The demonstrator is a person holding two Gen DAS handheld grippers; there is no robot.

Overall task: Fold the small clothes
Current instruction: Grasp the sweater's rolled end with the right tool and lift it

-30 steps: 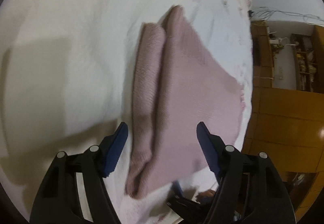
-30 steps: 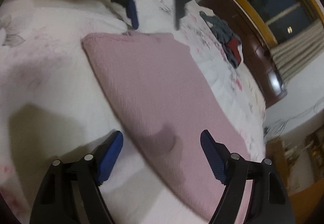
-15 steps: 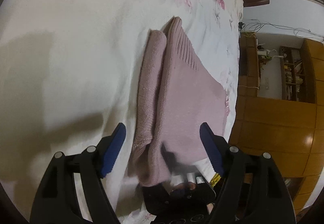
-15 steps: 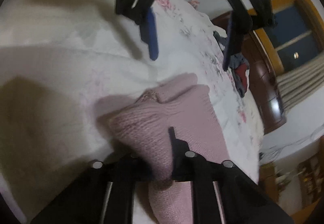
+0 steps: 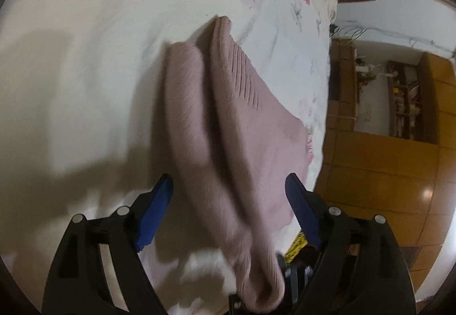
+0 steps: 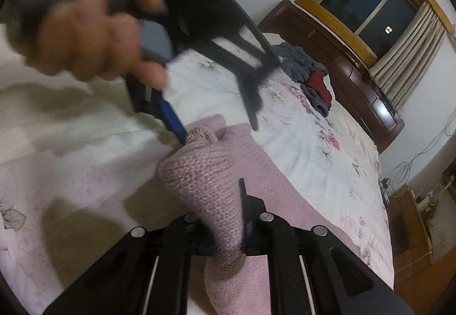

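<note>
R gripper (image 6: 228, 232) jaws clamped on sweater (image 6: 205, 181) edge; L gripper (image 5: 228, 218) jaws open over it. Lift edge evenly, lay straight across bed (image 6: 327, 172), avoid bunching.

Warm indoor light from above. Dark shadows thrown on bed (image 5: 85, 58). Hand (image 6: 85, 27) badly blurred by motion. Pink knit (image 5: 228, 130) smeared near lens. Edges bent, corners blacked out. Window (image 6: 367, 7) dark.

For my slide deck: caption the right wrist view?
Right gripper pinches pink knit garment on floral bedspread; left gripper hovers open.
</note>
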